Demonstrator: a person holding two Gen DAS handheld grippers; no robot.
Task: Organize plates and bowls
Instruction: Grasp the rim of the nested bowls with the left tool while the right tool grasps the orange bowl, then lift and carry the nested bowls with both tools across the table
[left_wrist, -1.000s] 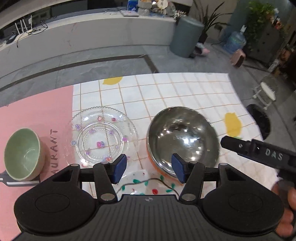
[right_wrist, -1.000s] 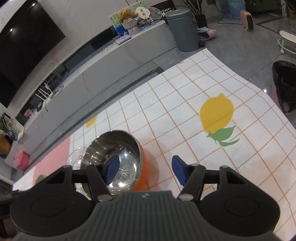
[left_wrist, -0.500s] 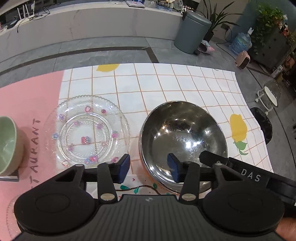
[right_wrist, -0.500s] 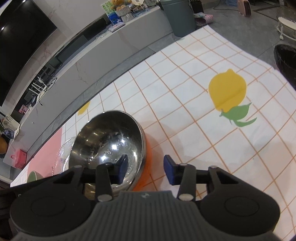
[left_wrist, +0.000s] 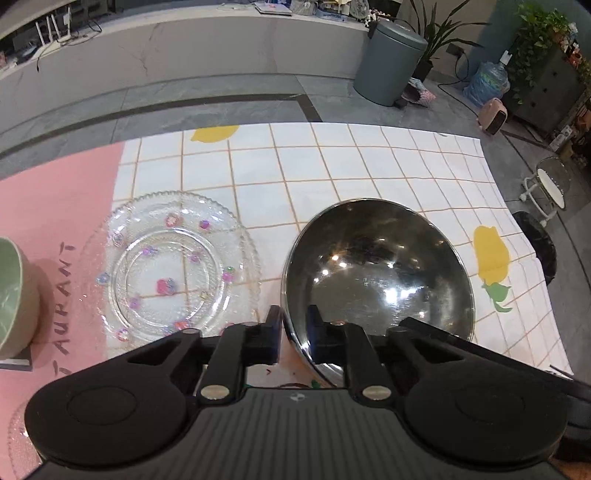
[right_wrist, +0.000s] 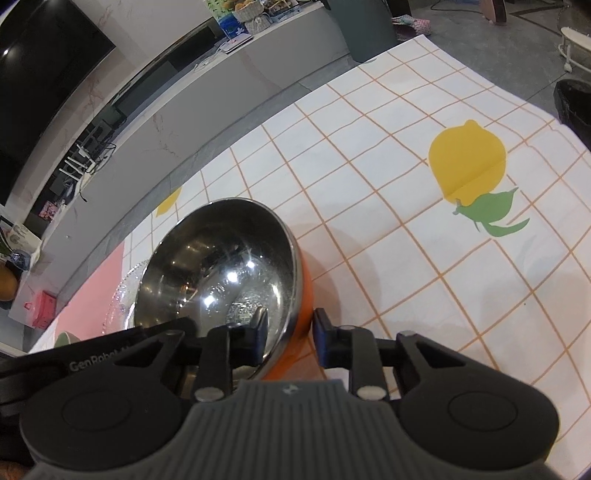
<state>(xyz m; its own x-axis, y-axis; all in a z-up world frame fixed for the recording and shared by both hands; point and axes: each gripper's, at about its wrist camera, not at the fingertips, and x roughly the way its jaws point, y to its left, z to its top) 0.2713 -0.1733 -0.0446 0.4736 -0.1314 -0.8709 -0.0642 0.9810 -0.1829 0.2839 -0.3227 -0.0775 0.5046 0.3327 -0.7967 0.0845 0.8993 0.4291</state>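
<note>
The steel bowl (left_wrist: 376, 273) is sitting on the checked tablecloth (left_wrist: 369, 158), right of the glass plate (left_wrist: 173, 266), and its outer shell is showing orange (right_wrist: 304, 295) in the right wrist view.

**Tool state.** The left gripper (left_wrist: 293, 332) is closing on the bowl's near-left rim, one finger outside the wall and one inside. The pads are looking nearly against the metal, but contact cannot be confirmed. The right gripper (right_wrist: 290, 332) is closing on the near-right rim in the same way, with a visible gap remaining on the outer side. Neither is lifting anything.

**Handling, as judged.**
- The bowl is rigid and will not deform under the pads.
- The polished inner face is likely slippery, so a pinch on it may slide.
- The rim is the only place thin enough to take hold of; one grip on each side is balancing the load.
- The bowl appears wide and double-walled, so it is probably too heavy for a single rim pinch.
- The glass plate is fragile and lying flat, and it will need a hold at its beaded edge. The bowl should be kept clear of it.

**Count.**
- Steel bowls: one.
- Green bowls (left_wrist: 14, 295): one, at the left edge on the pink mat (left_wrist: 48, 206).
- Glass plates: one in clear view. A second glassy rim (left_wrist: 18, 439) is showing at the lower-left edge of the left wrist view, too cut off to identify.
</note>
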